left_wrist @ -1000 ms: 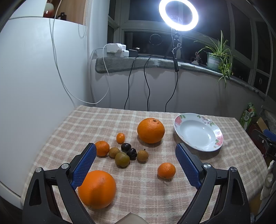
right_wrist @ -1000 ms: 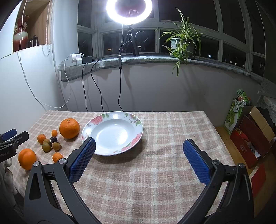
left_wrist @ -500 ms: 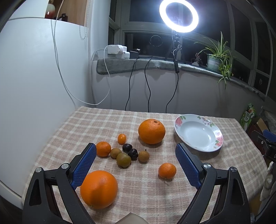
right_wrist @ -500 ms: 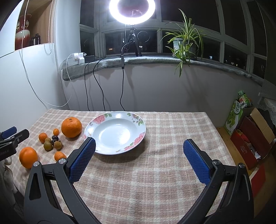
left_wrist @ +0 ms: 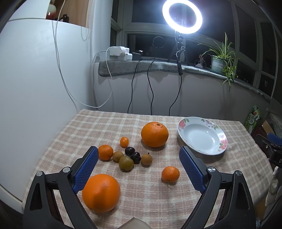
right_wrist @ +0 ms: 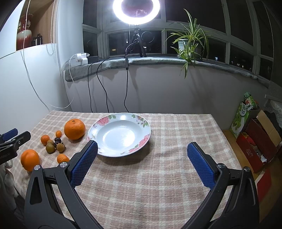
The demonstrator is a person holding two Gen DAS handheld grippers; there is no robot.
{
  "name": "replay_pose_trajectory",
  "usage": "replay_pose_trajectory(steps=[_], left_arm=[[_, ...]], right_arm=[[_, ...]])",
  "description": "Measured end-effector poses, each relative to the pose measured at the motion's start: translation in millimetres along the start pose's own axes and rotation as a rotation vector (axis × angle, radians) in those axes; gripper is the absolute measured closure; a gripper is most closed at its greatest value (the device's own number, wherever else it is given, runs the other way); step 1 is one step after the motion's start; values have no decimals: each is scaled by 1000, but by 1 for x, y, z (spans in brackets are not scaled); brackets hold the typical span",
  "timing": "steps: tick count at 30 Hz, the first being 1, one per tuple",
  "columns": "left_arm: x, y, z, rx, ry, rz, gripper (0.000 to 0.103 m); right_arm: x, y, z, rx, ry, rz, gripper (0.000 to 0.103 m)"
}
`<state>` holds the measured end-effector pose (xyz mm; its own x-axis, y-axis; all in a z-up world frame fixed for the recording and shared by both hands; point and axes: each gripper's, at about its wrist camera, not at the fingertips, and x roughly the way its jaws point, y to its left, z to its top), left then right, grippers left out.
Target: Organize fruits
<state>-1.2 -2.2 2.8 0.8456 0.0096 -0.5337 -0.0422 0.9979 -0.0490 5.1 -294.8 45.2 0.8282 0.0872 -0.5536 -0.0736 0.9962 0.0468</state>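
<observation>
A white floral plate (left_wrist: 202, 135) (right_wrist: 119, 134) sits empty on the checked tablecloth. To its left lie a big orange (left_wrist: 154, 134) (right_wrist: 74, 129), a second big orange (left_wrist: 101, 192) (right_wrist: 30, 160) near the front edge, small mandarins (left_wrist: 170, 174) (left_wrist: 105, 152), a tiny kumquat (left_wrist: 124, 141), and a cluster of small brown and dark fruits (left_wrist: 132, 157) (right_wrist: 55, 145). My left gripper (left_wrist: 138, 167) is open and empty above the fruit cluster. My right gripper (right_wrist: 141, 162) is open and empty in front of the plate.
A white cabinet (left_wrist: 35, 88) stands at the table's left. A windowsill with a ring light (left_wrist: 182, 16), cables and a potted plant (right_wrist: 189, 40) runs behind. Boxes (right_wrist: 255, 141) stand on the floor to the right.
Both grippers have tilted or drifted slightly, so the scene sits a little lower and shifted right in both views. Nothing on the table has moved.
</observation>
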Motion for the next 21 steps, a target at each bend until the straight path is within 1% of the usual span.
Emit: replay_pose_trajectory(steps=[21], left_arm=[[1, 5, -2, -9, 2, 1, 10]], right_arm=[[4, 9, -4, -13, 9, 9, 0]])
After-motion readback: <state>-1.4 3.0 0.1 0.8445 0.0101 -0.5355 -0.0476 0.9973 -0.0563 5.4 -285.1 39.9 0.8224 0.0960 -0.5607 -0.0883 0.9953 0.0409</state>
